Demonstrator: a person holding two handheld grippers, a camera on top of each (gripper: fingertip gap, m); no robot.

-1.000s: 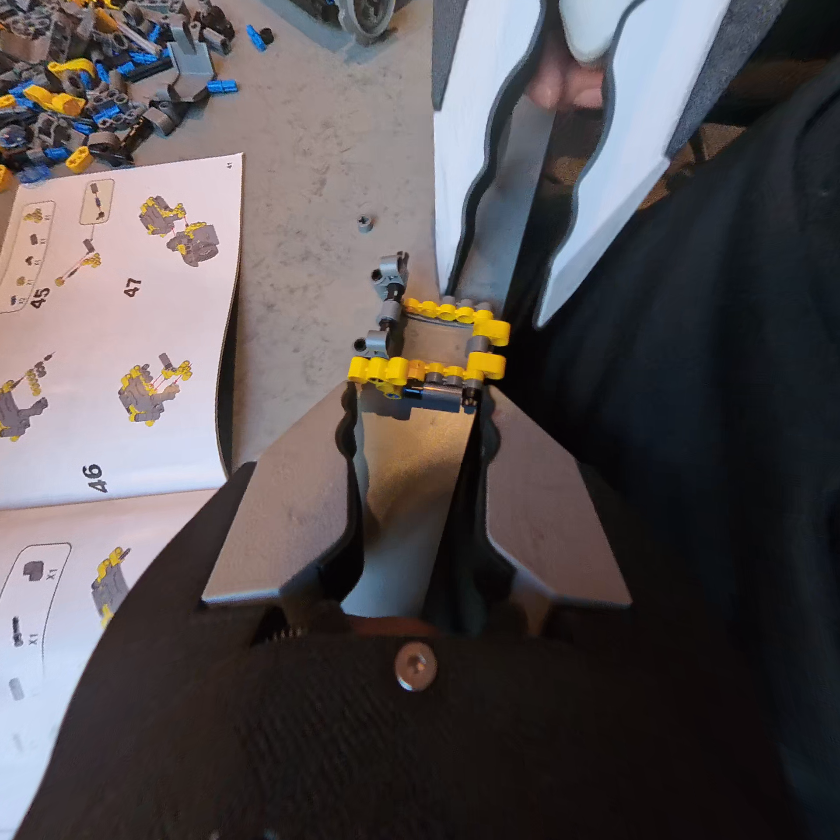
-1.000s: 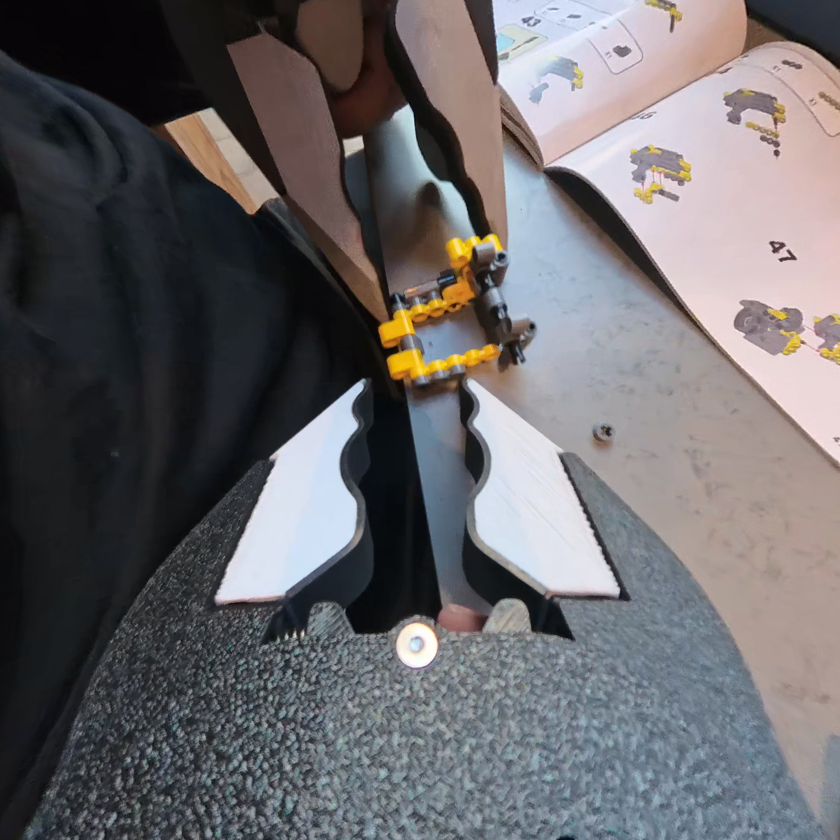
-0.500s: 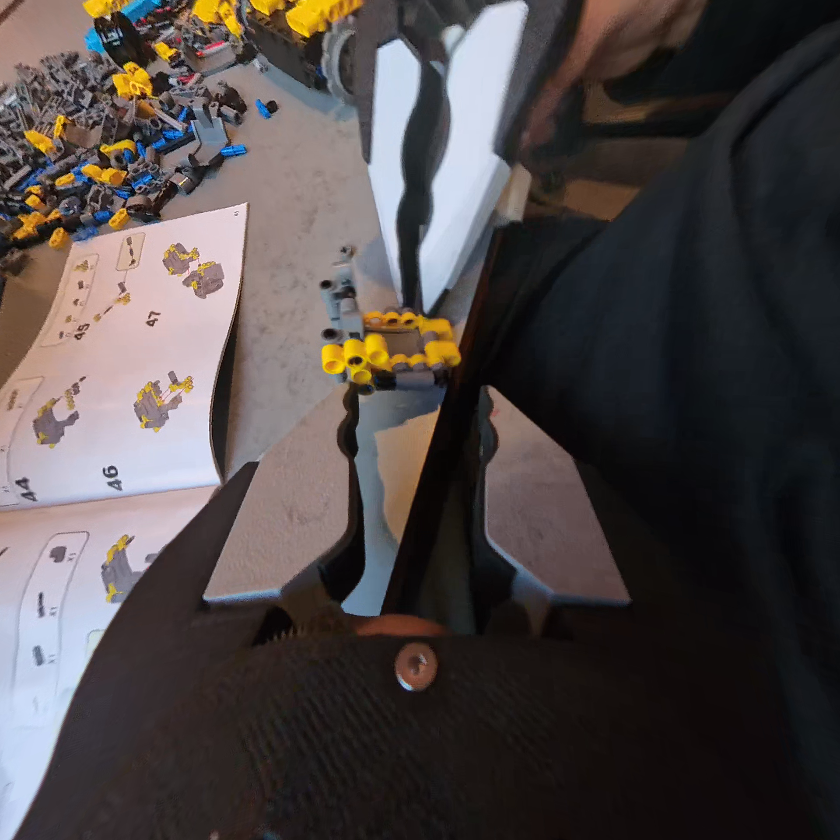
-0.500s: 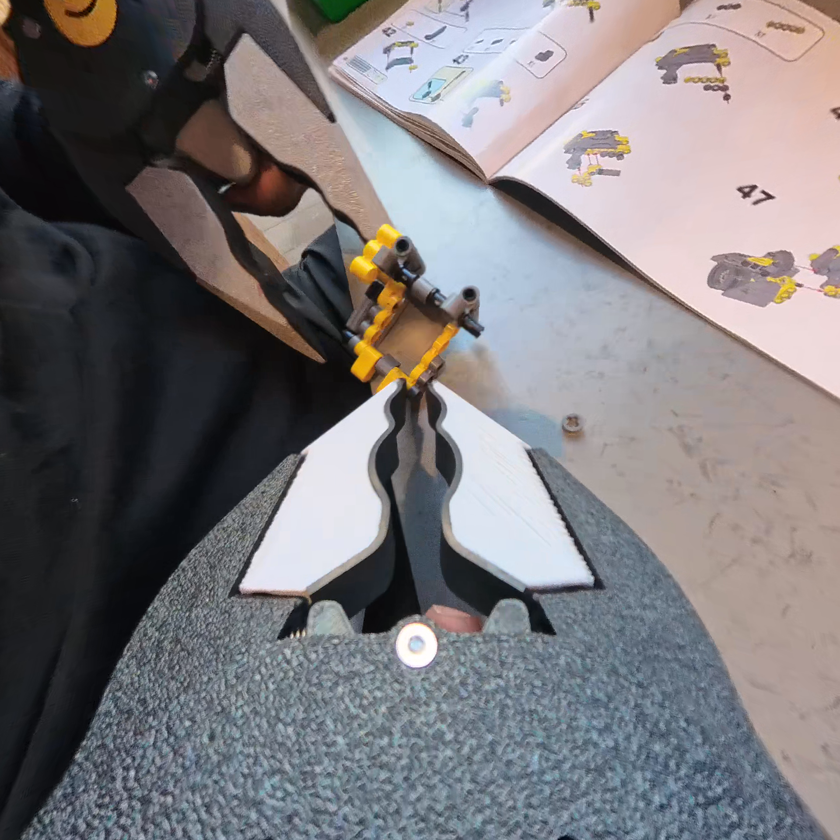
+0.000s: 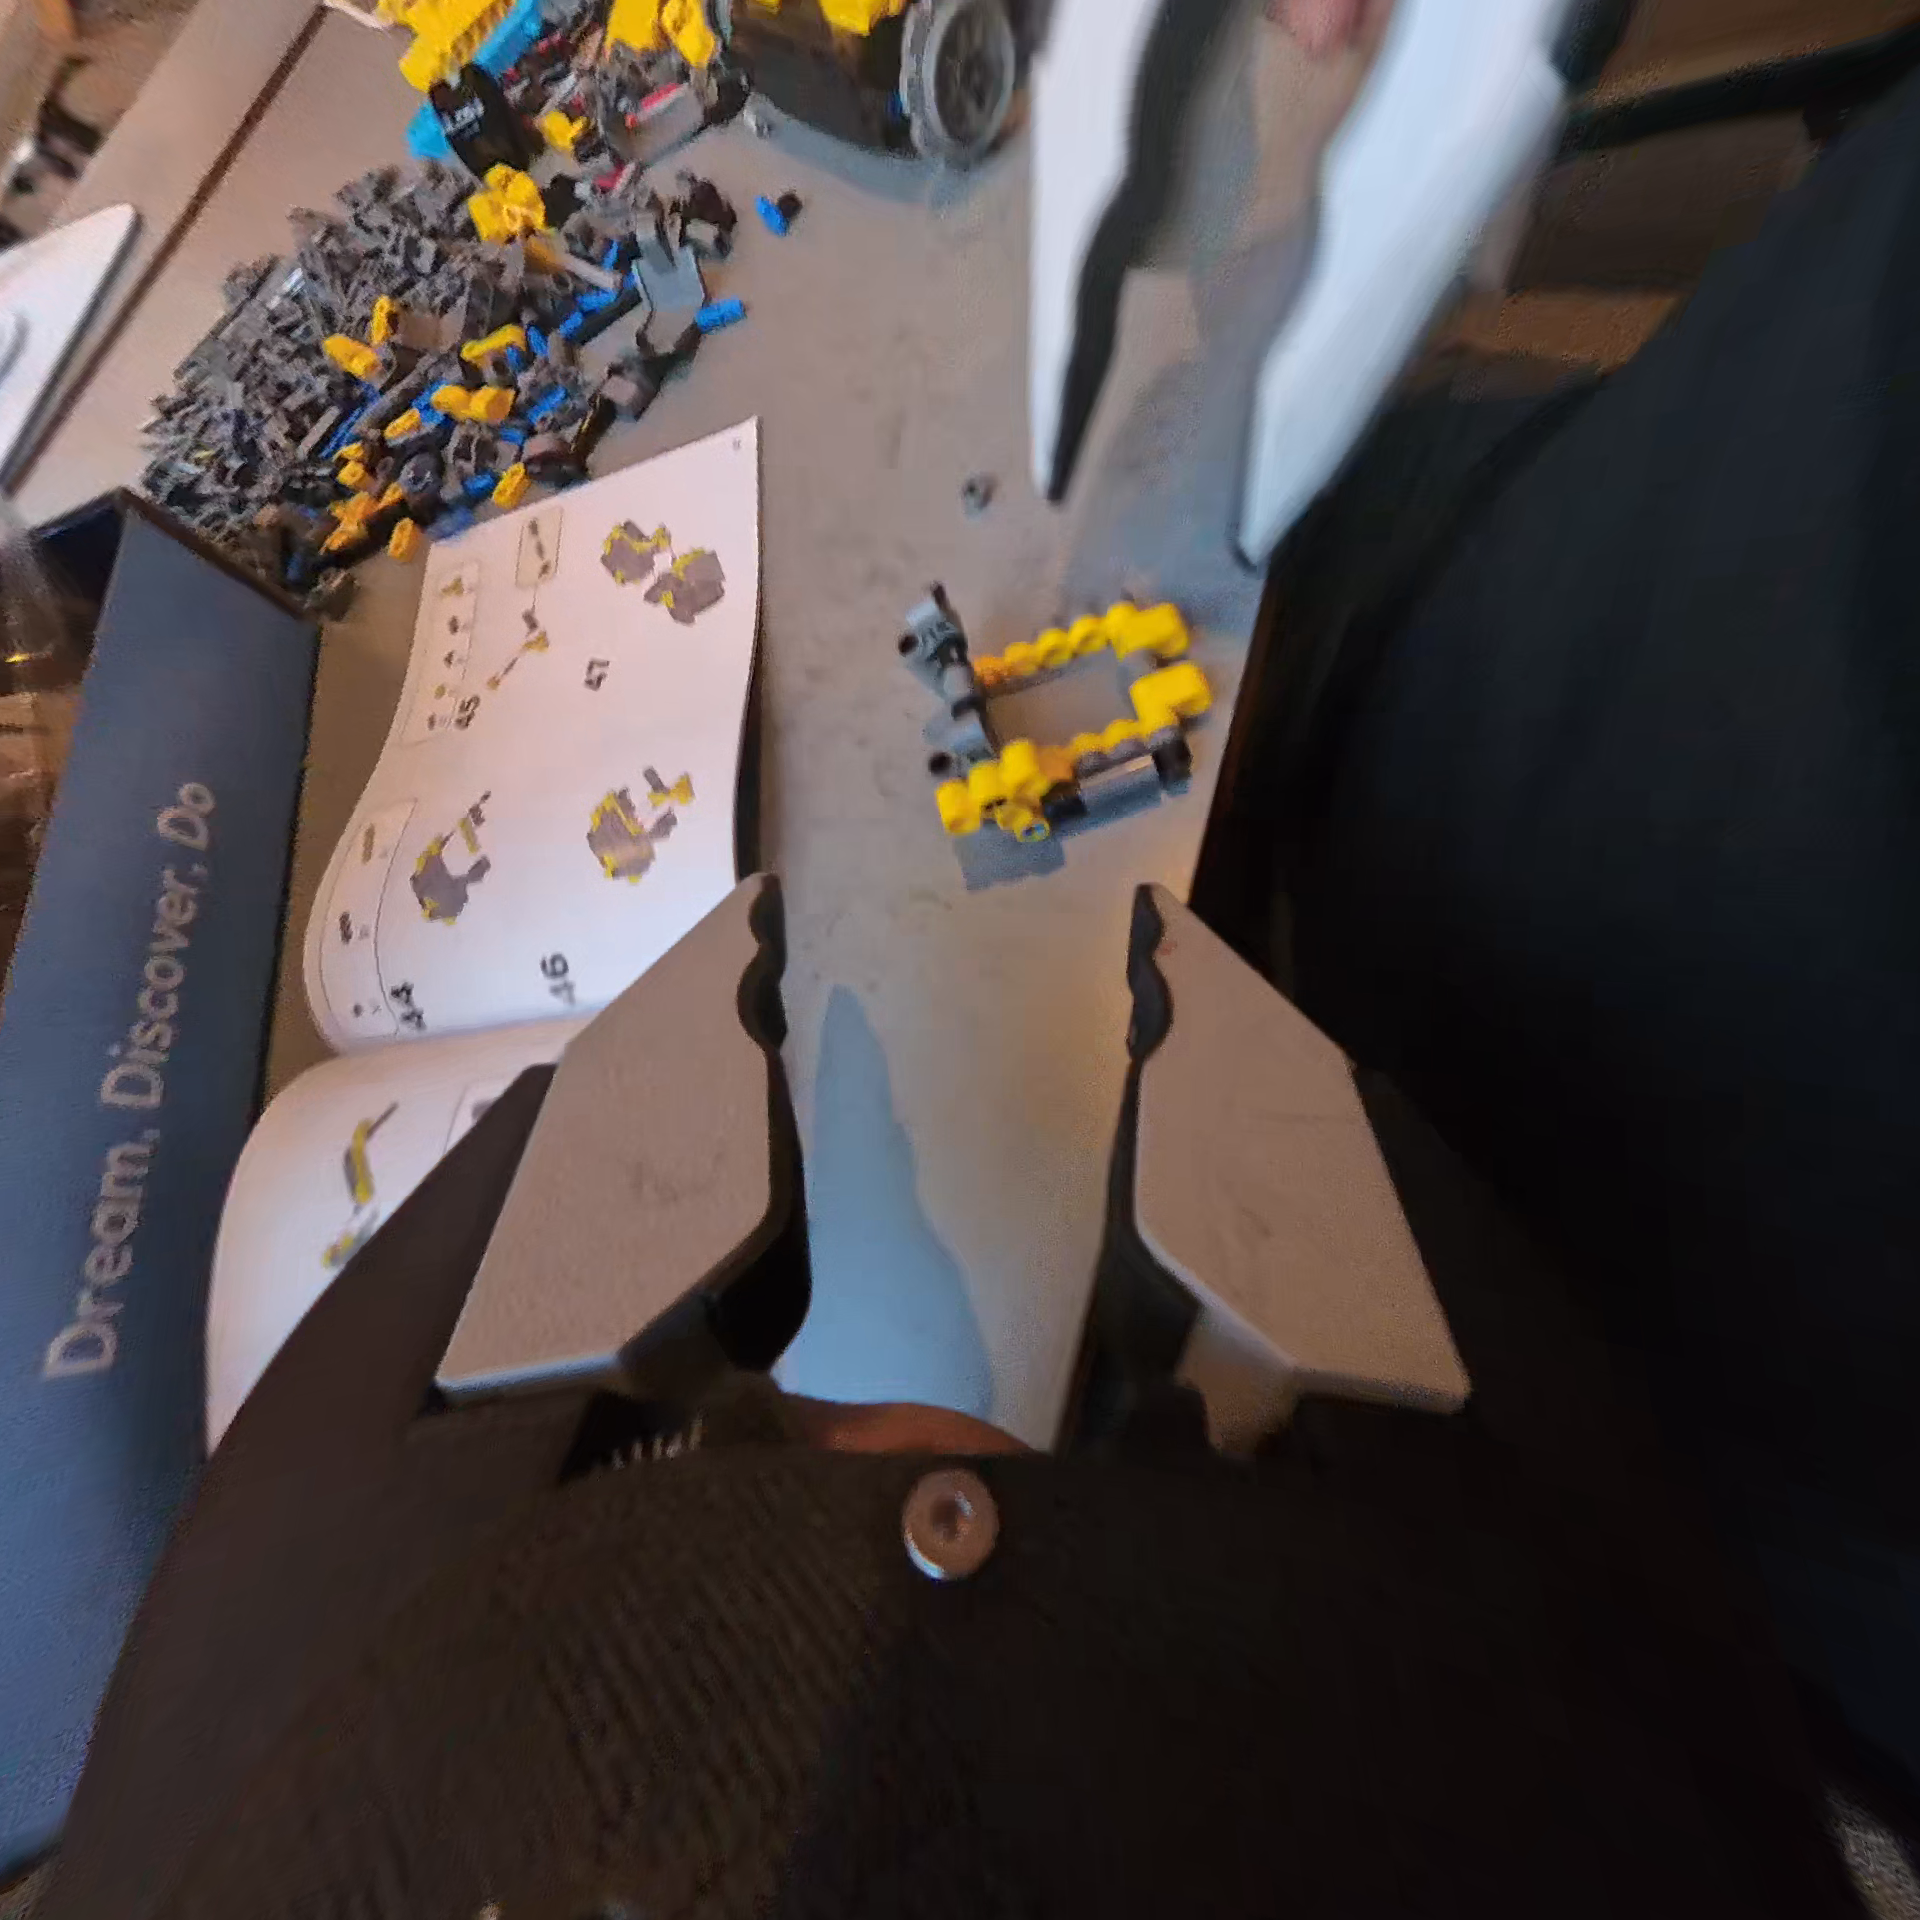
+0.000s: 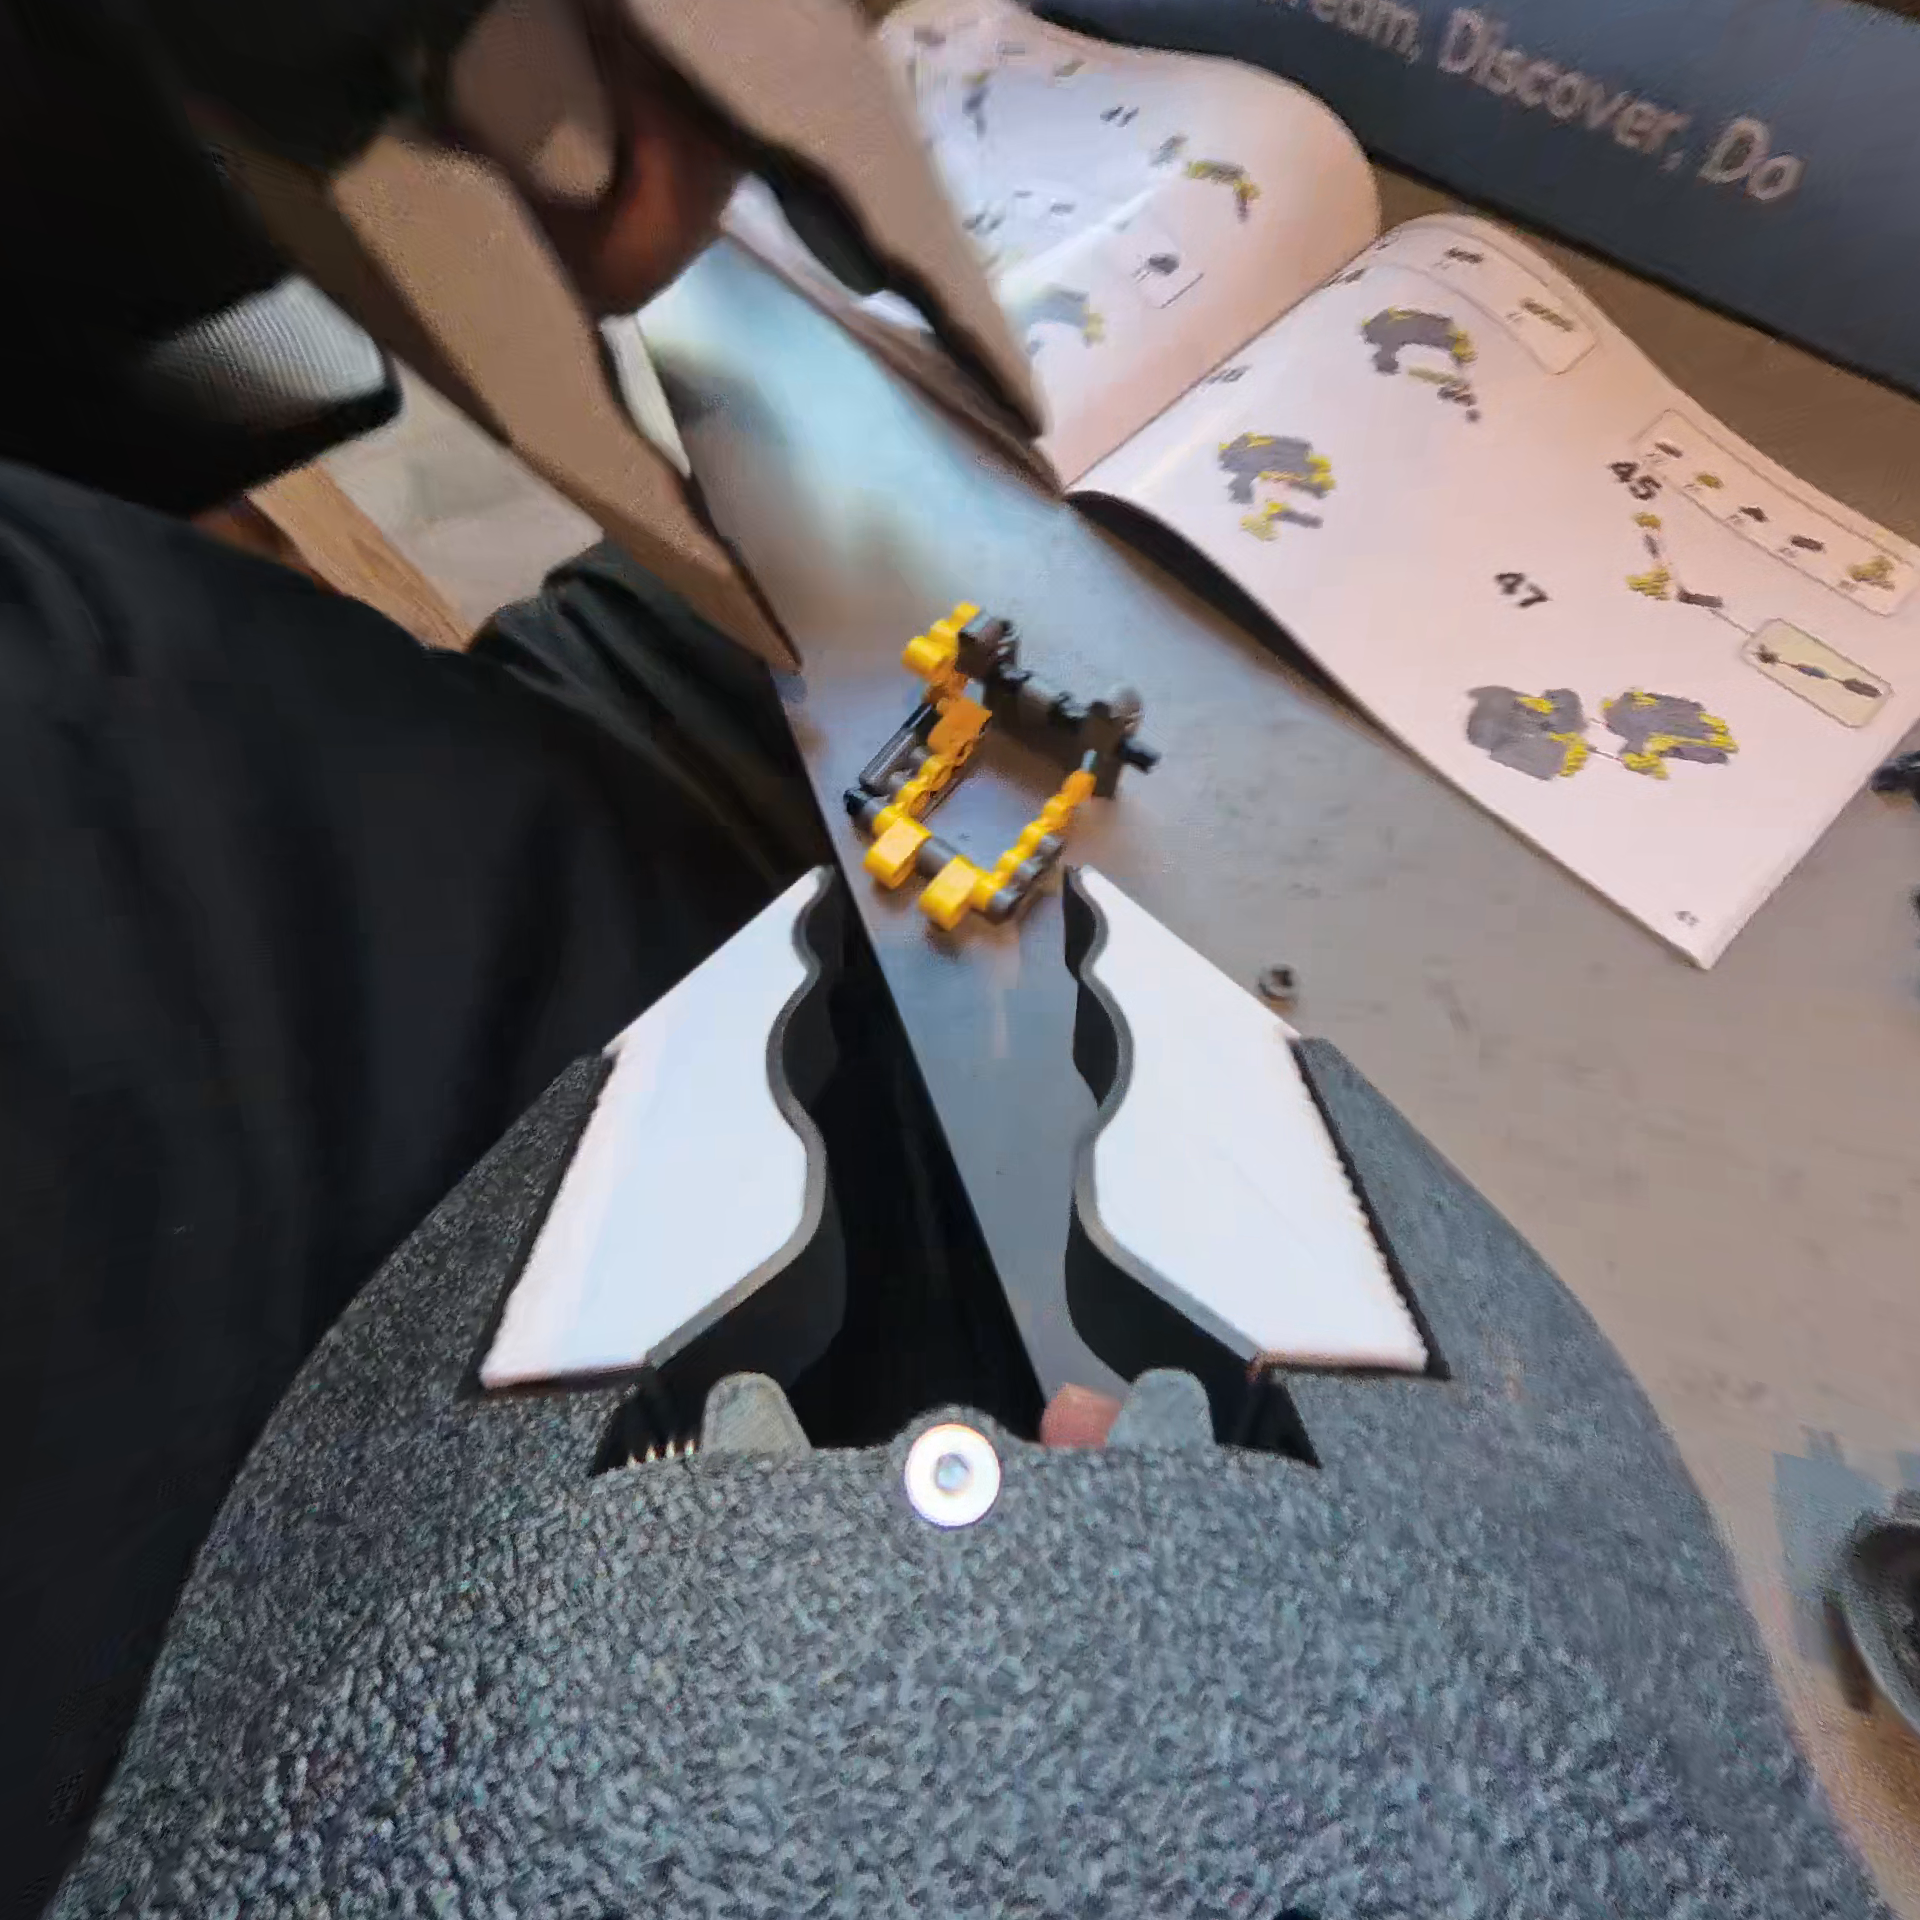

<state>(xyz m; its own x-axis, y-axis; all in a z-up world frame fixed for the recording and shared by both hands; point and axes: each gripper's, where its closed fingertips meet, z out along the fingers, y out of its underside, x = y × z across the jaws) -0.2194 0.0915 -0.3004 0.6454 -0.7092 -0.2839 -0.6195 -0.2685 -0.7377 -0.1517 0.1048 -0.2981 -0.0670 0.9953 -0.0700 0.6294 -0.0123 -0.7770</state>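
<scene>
The grey, scuffed tabletop (image 5: 914, 343) fills most of the left wrist view, with a person's dark clothing along the right of the frame. A long dark blue box (image 5: 156, 935) bearing pale writing runs down the left edge. Beside it lies an open instruction booklet (image 5: 582, 727). At upper left is a heap of loose grey, yellow and blue pieces (image 5: 416, 343), and a wheeled, partly built model (image 5: 935, 62) sits at the top.

The left tongs (image 5: 951, 904) are spread wide and empty. The right tongs (image 6: 945, 883) are also parted and grip nothing. The yellow and grey frame (image 5: 1060, 727) lies flat on the tabletop near its edge. It is just ahead of both tips, and possibly touches the right pair, though blur hides that. A tiny grey piece (image 5: 975, 494) lies nearby.
</scene>
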